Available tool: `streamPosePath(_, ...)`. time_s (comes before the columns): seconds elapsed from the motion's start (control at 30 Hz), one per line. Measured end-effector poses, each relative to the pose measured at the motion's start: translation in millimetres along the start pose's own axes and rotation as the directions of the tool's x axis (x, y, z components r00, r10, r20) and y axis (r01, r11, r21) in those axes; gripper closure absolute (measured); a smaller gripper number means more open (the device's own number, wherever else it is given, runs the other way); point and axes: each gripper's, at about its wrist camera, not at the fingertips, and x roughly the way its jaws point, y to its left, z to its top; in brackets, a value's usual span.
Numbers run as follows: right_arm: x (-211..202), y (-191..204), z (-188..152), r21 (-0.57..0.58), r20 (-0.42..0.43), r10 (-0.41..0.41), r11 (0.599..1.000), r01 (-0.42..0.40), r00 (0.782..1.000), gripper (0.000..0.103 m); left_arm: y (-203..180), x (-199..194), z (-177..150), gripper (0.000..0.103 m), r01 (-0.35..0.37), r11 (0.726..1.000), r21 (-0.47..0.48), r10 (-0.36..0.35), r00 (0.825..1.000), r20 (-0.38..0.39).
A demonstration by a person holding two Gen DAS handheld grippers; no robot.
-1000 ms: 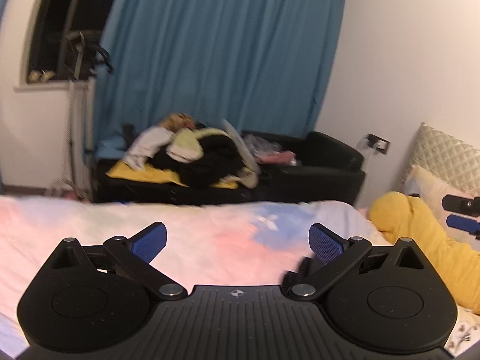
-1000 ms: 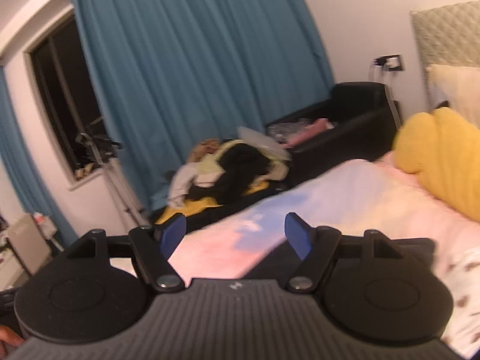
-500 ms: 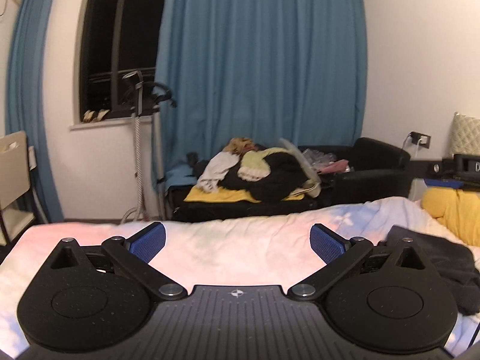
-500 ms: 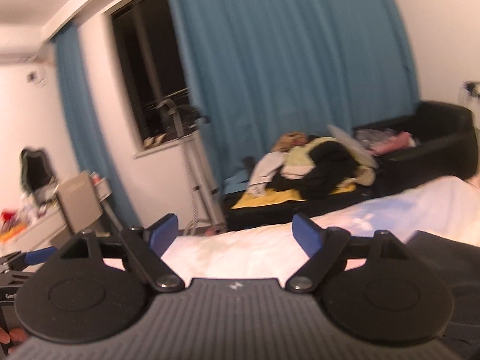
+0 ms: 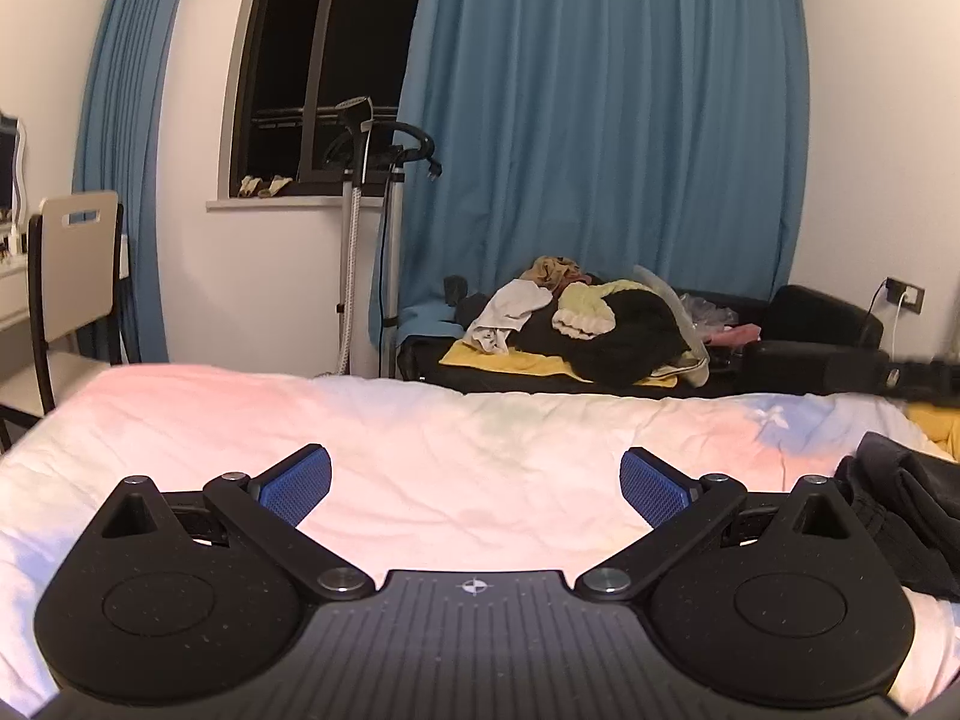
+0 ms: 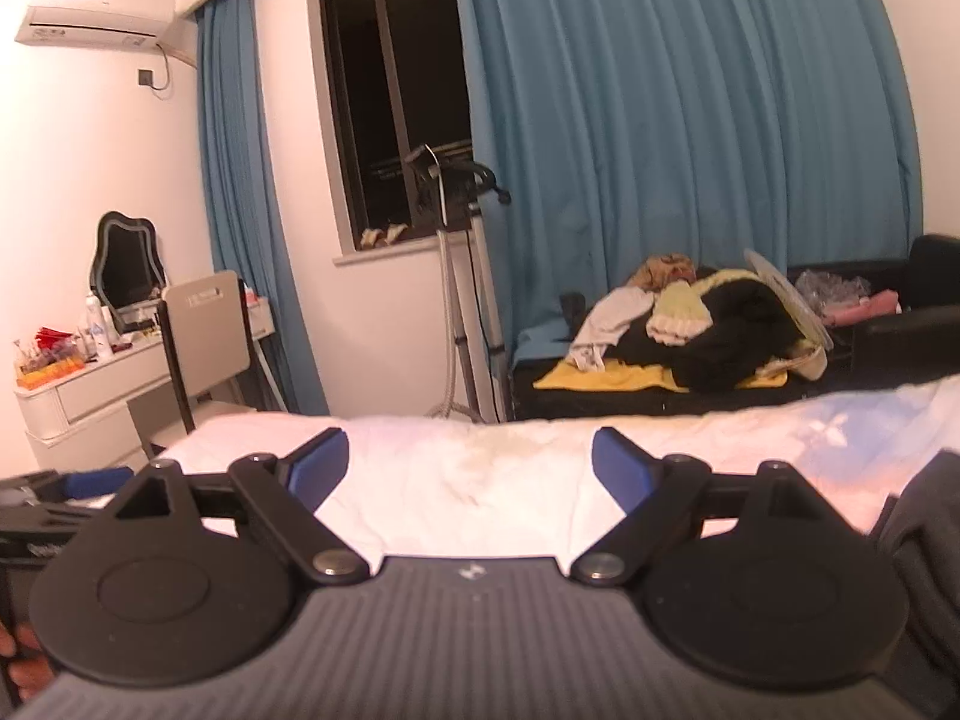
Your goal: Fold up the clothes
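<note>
Left wrist view: bed (image 5: 468, 480) with a wrinkled pale sheet tinted pink, white and blue fills the foreground. Beyond it, blue curtains (image 5: 600, 150), a dark window (image 5: 318, 60), a garment steamer stand (image 5: 360, 228), and a black sofa (image 5: 810, 330) heaped with mixed laundry (image 5: 588, 324). A chair (image 5: 72, 276) stands at far left.

Right wrist view adds a white dressing table (image 6: 90, 384) with a mirror (image 6: 126, 270), and a wall air conditioner (image 6: 96, 18).

Dark garment (image 5: 900, 516) lies crumpled on the bed's right side, just beside the left gripper's right finger, partly cut off by the frame edge. Its long axis and heading cannot be told.

Left gripper (image 5: 474, 480): jaws wide apart, only bare sheet between them. Right gripper (image 6: 468, 465): jaws opening, wide, nothing between them; the garment sits at its right edge.
</note>
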Motion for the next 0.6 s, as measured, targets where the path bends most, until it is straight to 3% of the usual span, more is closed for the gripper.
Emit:
streamPosePath(0.33,30.7,-18.9,-51.7,-0.084,-0.011,-0.087,0.993,0.086,0.996,0.014,-14.3,27.7,-23.4,0.0,-0.061,0.995,0.076,0.064,0.997,-0.036)
streamPosePath(0.5,39.1,-25.6,-57.3,-0.018,-0.061,-0.082,0.997,0.081,0.995,0.013,-14.1,34.5,-34.3,0.0,-0.099,0.991,0.089,0.103,0.994,-0.047)
streamPosePath(0.6,37.0,-22.3,-60.5,-0.033,-0.057,-0.099,0.995,0.098,0.993,0.002,-13.6,35.3,-35.7,0.0,-0.077,0.994,0.076,0.082,0.995,-0.065)
